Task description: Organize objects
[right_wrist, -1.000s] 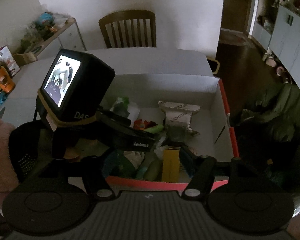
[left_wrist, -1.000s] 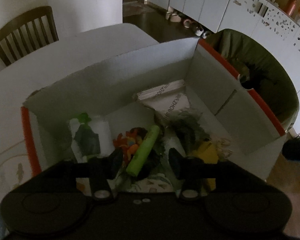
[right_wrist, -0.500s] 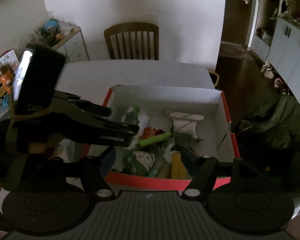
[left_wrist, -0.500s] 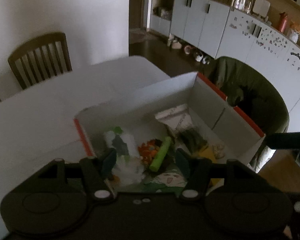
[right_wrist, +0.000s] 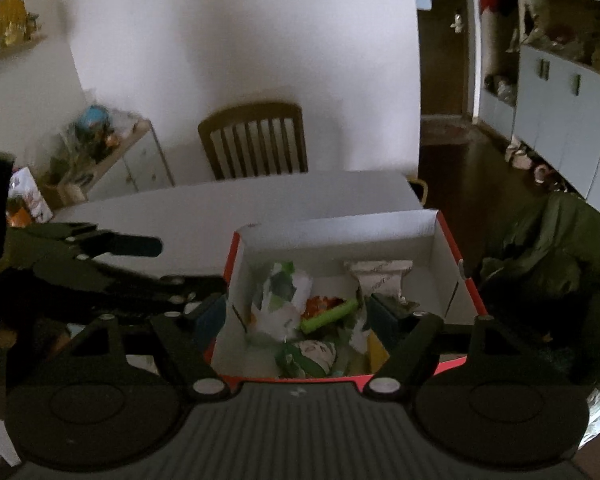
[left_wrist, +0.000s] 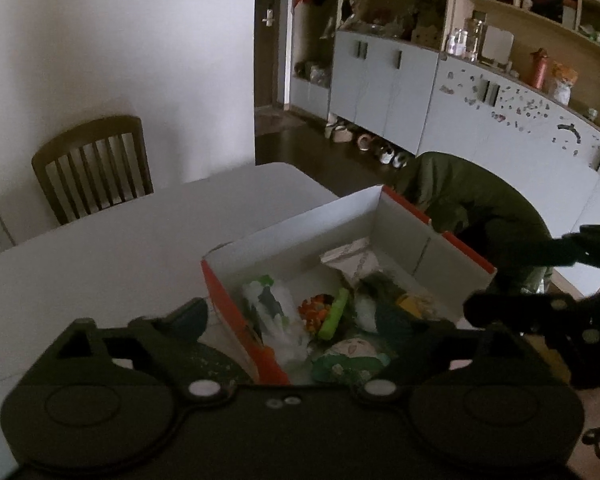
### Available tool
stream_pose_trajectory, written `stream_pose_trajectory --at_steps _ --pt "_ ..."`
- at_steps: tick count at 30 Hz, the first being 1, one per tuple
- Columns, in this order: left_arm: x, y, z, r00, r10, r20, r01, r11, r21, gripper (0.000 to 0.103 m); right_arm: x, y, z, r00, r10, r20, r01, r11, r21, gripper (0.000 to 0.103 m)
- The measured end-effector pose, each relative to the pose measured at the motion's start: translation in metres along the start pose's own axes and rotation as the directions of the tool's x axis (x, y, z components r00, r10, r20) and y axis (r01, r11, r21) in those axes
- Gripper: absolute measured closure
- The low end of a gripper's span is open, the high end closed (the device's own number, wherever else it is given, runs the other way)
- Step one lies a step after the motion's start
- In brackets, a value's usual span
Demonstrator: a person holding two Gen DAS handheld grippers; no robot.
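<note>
A red cardboard box with white inner walls (left_wrist: 300,236) (right_wrist: 340,228) stands on the white table. Inside lie a green tube (left_wrist: 334,314) (right_wrist: 332,314), a white-and-green packet (left_wrist: 268,300), an orange item (left_wrist: 316,312), a silver pouch (left_wrist: 354,260) (right_wrist: 380,274), a green packet with a cartoon face (left_wrist: 352,356) (right_wrist: 312,354) and a yellow item (left_wrist: 410,304). My left gripper (left_wrist: 296,320) (right_wrist: 168,266) hovers above the box's near left corner, jaws opening, nothing between them. To its right, my right gripper (right_wrist: 298,312) (left_wrist: 532,276) hangs over the near wall, jaws also opening and empty.
A wooden chair (left_wrist: 92,168) (right_wrist: 256,140) stands at the table's far side. A dark green jacket (left_wrist: 472,200) (right_wrist: 548,248) is draped just right of the box. Grey cabinets (left_wrist: 400,92) and shoes on the floor (left_wrist: 364,140) lie beyond; a toy-covered sideboard (right_wrist: 112,148) is far left.
Both grippers have risen and drawn back from the box, so it looks smaller. The left jaws have spread much wider; the green tube has stayed lying in the box.
</note>
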State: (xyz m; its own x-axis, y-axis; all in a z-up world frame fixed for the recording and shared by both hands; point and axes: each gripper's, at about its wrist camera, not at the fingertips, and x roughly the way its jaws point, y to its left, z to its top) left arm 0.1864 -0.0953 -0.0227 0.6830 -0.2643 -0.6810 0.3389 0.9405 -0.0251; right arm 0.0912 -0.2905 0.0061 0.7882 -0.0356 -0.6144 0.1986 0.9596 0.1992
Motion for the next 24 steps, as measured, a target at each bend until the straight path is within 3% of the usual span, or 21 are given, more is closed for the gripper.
stream_pose_trajectory --at_steps 3,11,24 --pt "-0.011 0.002 -0.005 1.000 -0.010 0.021 0.010 1.000 -0.001 0.002 -0.010 0.005 -0.004 0.999 -0.002 0.052 0.001 1.000 0.023 0.019" --pt "-0.038 0.007 -0.019 0.998 -0.030 0.051 0.031 0.999 -0.007 0.001 -0.035 0.018 -0.022 0.983 -0.058 0.177 0.047 0.996 0.069 0.008" --pt "-0.049 0.023 -0.039 0.997 -0.062 0.050 0.064 0.997 -0.036 0.001 -0.046 0.032 -0.040 0.976 -0.073 0.204 0.049 0.992 0.118 0.001"
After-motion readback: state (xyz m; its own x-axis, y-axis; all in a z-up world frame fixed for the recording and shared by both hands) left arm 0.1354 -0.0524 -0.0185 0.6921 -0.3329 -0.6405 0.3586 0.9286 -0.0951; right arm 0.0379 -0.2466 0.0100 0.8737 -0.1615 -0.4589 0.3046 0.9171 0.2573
